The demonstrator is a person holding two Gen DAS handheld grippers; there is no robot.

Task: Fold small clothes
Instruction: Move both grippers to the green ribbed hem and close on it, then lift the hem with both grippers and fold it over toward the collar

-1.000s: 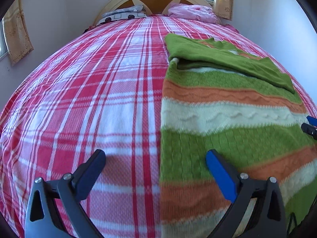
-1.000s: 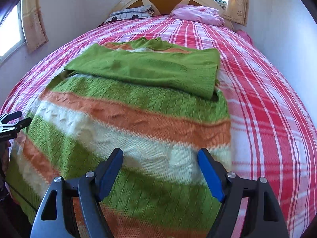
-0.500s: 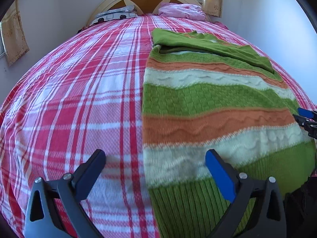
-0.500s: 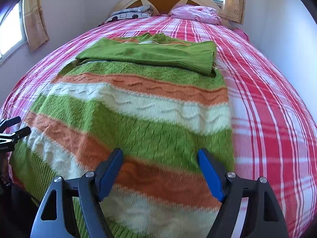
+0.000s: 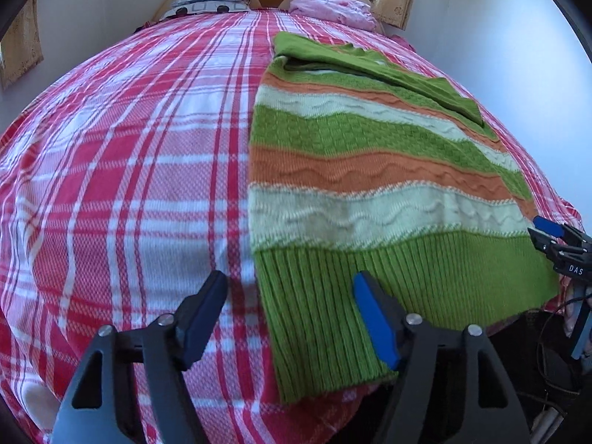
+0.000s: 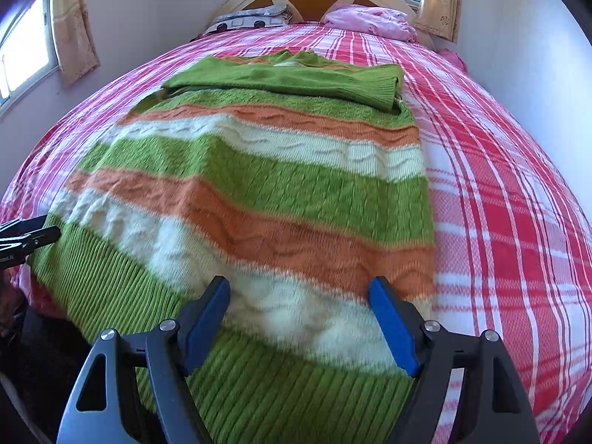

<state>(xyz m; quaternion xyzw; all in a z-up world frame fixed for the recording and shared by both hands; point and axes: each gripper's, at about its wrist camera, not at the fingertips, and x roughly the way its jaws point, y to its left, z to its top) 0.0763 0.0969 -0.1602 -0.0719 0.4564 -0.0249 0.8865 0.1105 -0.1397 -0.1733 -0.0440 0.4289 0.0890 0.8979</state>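
Observation:
A knitted sweater [image 5: 370, 170] [image 6: 266, 192] striped green, orange and cream lies flat on the red plaid bed, its green sleeves folded across the far end. Its ribbed green hem [image 5: 333, 296] reaches the bed's near edge. My left gripper [image 5: 290, 299] hangs over the hem's left corner; its jaws are closing, the corner lies between them and the pads do not press it. My right gripper [image 6: 298, 303] hovers open over the hem's right part, nothing pinched. Each gripper shows at the edge of the other's view: the right gripper [image 5: 555, 236], the left gripper [image 6: 26, 236].
The red and white plaid sheet [image 5: 129, 155] covers the bed. A patterned pillow [image 6: 251, 18] and a pink bundle [image 6: 370, 18] lie at the headboard. Walls close in on both sides. Dark clutter and cables [image 5: 547, 370] sit below the bed's near edge.
Both grippers have drawn back along the sweater from its middle stripes to the ribbed hem at the near edge. The left jaws have narrowed.

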